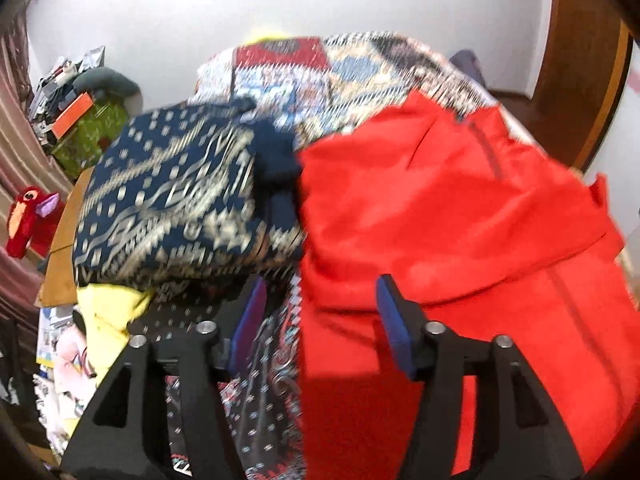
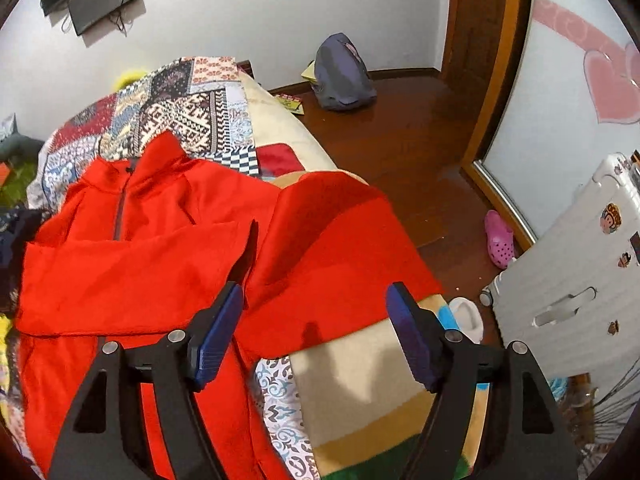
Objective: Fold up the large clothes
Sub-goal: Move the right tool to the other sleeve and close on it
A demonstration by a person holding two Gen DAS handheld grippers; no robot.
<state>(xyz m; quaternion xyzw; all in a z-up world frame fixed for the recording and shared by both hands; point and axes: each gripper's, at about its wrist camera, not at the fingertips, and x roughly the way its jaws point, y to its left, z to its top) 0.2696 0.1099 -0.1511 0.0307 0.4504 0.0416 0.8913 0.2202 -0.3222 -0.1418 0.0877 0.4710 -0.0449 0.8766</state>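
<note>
A large red zip-neck top [image 2: 132,248] lies spread on the bed, collar away from me, one sleeve folded across its chest and the other sleeve [image 2: 332,248] lying out to the right. It also fills the right half of the left wrist view [image 1: 460,232]. My left gripper [image 1: 320,300] is open and empty, hovering over the red top's left edge. My right gripper [image 2: 316,300] is open and empty above the right sleeve's lower edge.
A folded navy patterned cloth [image 1: 180,200] lies left of the red top, with a yellow garment [image 1: 108,312] below it. A patchwork bedspread [image 2: 180,112] covers the bed. On the floor to the right are a grey bag [image 2: 344,76], a pink shoe [image 2: 498,240] and a white suitcase [image 2: 568,280].
</note>
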